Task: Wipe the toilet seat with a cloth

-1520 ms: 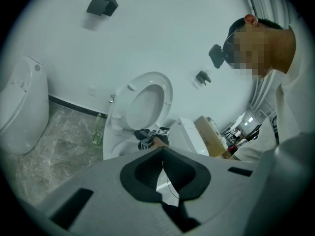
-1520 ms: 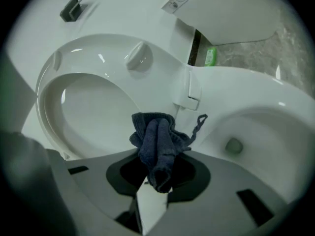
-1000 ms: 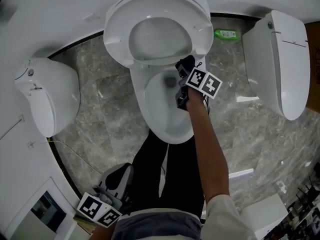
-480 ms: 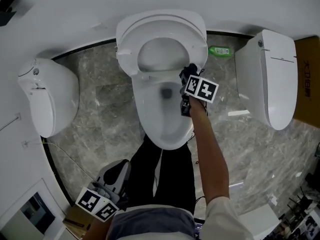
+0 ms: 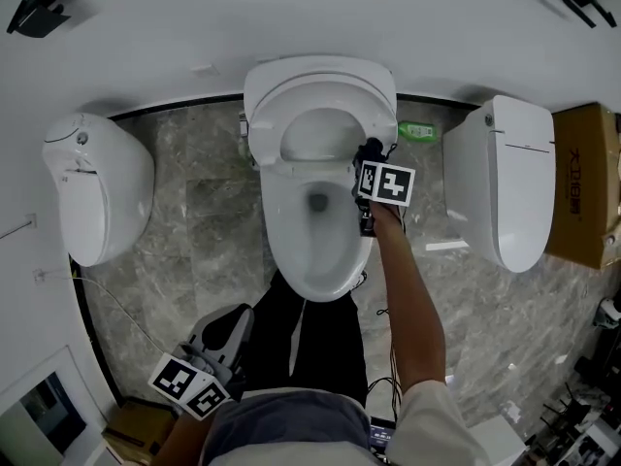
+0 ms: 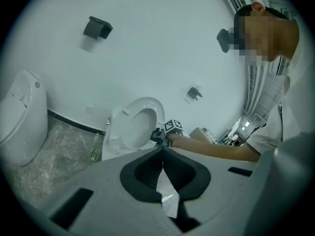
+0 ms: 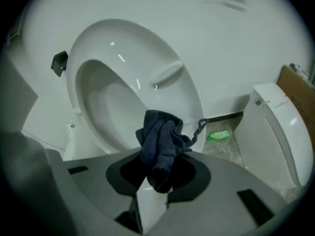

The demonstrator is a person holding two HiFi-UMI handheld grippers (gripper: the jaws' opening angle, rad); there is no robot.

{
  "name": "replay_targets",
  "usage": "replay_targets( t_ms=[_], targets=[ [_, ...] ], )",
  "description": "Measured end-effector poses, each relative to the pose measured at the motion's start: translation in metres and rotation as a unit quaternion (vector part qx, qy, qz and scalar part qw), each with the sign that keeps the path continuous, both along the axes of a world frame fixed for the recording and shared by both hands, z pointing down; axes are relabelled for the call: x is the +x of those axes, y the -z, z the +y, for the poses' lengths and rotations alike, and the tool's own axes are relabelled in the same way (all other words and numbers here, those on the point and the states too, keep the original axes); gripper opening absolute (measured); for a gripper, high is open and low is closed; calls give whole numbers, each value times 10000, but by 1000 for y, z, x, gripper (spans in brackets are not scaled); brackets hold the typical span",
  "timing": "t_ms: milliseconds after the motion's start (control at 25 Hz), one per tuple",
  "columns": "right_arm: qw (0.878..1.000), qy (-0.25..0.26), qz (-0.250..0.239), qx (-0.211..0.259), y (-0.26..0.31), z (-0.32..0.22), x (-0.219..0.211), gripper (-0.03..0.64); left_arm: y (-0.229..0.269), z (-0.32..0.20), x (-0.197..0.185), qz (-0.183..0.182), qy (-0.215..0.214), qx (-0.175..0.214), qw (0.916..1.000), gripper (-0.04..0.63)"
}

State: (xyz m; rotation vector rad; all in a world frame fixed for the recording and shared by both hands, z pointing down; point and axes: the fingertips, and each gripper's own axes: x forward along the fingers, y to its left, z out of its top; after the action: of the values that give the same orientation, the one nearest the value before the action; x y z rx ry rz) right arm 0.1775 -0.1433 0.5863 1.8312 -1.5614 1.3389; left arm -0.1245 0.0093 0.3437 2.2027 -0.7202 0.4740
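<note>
The right gripper [image 7: 156, 182] was pinching a dark blue cloth [image 7: 160, 136] by its bunched middle, and a crumpled wad stuck out past the jaw tips with a thin loop dangling at one side. In the head view the wad sat at the right-hand edge of the raised toilet seat [image 5: 320, 90], near its rim, though whether it touched could not be told. The seat stood tipped up against the wall above the open bowl [image 5: 315, 250], its underside and small bumpers facing the gripper.

The left gripper [image 6: 163, 157] had its jaws pressed together on nothing and hung low by the person's hip, well apart from the toilet.

The cloth looked soft, light and limp – a knit that would fold and drag rather than push. The deep hold on the gathered centre seemed right, since a loose corner would only flop. The seat looked glossy, hard and hinged – likely slick under the fabric, and apt to swing if pressed away from the wall.
</note>
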Motion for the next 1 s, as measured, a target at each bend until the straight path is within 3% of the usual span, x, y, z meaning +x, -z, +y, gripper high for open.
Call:
replay_targets(
  t_ms=[400, 1000],
  targets=[
    [9970, 575, 509, -71, 58, -22, -5, 92, 20, -19, -19, 95, 92, 148, 9998, 9],
    [9790, 1609, 1248, -144, 145, -65, -47, 92, 31, -57, -41, 229, 64, 282, 9993, 9]
  ],
)
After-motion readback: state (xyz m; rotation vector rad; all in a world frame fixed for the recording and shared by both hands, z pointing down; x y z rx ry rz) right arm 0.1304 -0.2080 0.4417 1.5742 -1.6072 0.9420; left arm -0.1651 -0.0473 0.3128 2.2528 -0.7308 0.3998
